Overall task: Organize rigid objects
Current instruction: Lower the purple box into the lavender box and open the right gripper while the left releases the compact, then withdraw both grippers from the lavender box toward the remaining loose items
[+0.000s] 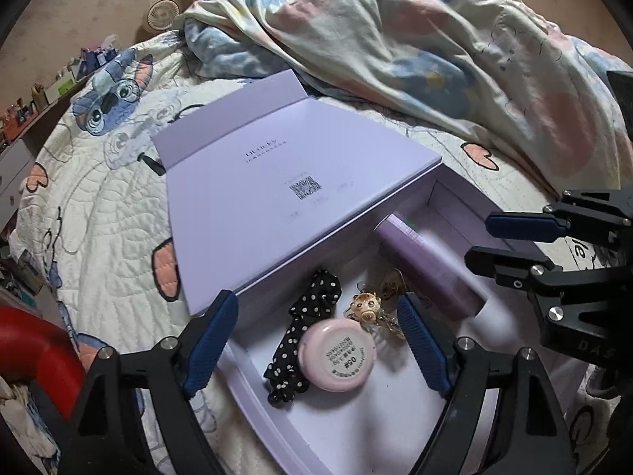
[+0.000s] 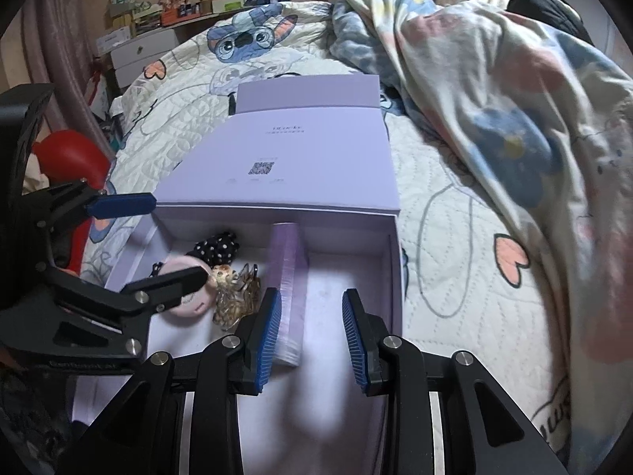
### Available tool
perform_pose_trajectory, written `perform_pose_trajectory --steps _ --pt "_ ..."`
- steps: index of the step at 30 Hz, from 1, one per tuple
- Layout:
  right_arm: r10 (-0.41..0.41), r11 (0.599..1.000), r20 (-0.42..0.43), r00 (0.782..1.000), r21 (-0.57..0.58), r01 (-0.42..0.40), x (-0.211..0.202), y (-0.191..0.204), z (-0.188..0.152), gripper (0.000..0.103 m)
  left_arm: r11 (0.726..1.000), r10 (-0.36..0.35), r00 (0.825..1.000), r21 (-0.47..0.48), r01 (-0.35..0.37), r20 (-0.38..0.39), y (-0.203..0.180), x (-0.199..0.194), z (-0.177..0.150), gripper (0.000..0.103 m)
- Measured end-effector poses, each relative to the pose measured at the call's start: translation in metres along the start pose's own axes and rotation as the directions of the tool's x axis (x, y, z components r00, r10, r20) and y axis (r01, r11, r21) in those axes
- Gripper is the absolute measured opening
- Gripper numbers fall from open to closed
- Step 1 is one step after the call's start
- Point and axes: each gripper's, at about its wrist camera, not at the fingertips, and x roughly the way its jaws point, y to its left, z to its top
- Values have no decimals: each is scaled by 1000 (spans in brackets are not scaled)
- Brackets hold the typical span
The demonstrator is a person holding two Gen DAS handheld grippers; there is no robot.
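Note:
An open lavender box lies on the bed with its lid folded back. Inside are a black dotted scrunchie, a round pink compact, a bear hair clip and a blurred purple tube. My left gripper hovers open over the compact, its pads well clear of it. My right gripper is open; the tube lies by its left pad, untouched by the other.
A quilted cartoon bedspread lies under the box. A crumpled duvet is heaped behind and to the right. A red object sits at the bed's left edge, with cluttered shelves beyond.

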Motion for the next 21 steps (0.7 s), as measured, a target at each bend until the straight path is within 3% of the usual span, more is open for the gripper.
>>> perform_pose_trajectory --steps 14,17,21 --pt "-42 999 55 998 -3 42 -45 13 0 32 1000 23 997 -12 -22 68 5 -46 0 83" --pt "-47 999 74 996 4 47 -56 17 -1 40 1000 25 996 -4 -25 88 4 -59 -2 83" --pt "-23 1000 97 995 18 22 -70 22 -3 40 999 33 993 4 -33 111 4 -74 -4 85"
